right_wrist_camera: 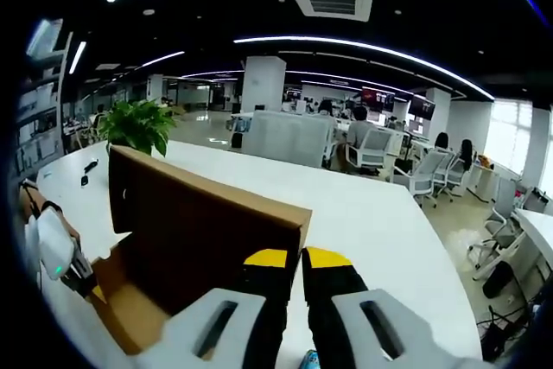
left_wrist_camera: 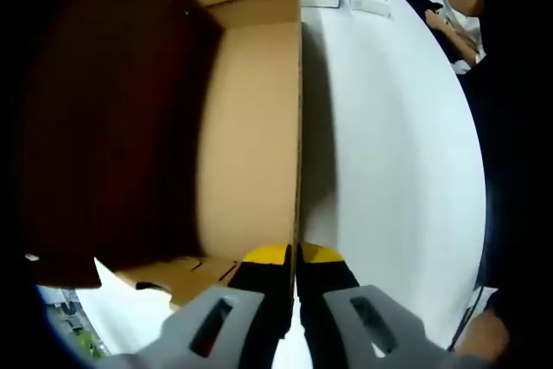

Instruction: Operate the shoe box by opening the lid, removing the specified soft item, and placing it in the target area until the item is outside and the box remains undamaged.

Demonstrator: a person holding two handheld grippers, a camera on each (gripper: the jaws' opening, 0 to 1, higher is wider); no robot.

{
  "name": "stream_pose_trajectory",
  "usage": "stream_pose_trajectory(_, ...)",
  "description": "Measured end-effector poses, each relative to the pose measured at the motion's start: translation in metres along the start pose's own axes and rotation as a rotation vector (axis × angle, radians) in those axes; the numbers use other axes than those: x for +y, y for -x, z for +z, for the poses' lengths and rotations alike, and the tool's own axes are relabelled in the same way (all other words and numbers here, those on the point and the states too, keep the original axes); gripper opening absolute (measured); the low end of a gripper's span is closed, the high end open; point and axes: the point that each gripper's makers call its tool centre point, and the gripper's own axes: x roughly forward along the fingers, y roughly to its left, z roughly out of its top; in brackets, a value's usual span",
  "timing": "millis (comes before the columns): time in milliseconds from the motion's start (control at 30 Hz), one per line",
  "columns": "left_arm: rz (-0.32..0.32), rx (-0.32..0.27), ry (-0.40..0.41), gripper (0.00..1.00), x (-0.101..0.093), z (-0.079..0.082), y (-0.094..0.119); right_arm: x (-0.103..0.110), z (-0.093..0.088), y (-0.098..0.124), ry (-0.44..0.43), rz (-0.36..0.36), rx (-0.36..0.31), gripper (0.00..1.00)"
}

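Cardboard shoe box (left_wrist_camera: 251,127) open on white table (left_wrist_camera: 389,170), interior brown and shadowed. Left gripper (left_wrist_camera: 295,257) clamped on box side wall edge. Right gripper (right_wrist_camera: 300,261) closed, empty, beside raised lid (right_wrist_camera: 207,222). Soft item: cannot tell.

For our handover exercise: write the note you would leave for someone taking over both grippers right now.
Left gripper: jaws shut on the upright edge of the shoe box wall.
Right gripper: jaws closed, holding nothing I can see, just beside the box lid.
The box sits on the white table, lid raised.
Done: lid open.
Left: the soft item isn't visible, so find it, lift it out and place it.
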Motion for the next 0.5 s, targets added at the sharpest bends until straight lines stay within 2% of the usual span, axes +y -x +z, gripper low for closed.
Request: stream_pose_trajectory(500, 0.003, 0.008, 0.001, 0.02, 0.0014, -0.0001, -0.0016, 0.0006, -0.0018, 0.0035, 0.008, -0.007, -0.008, 0.04)
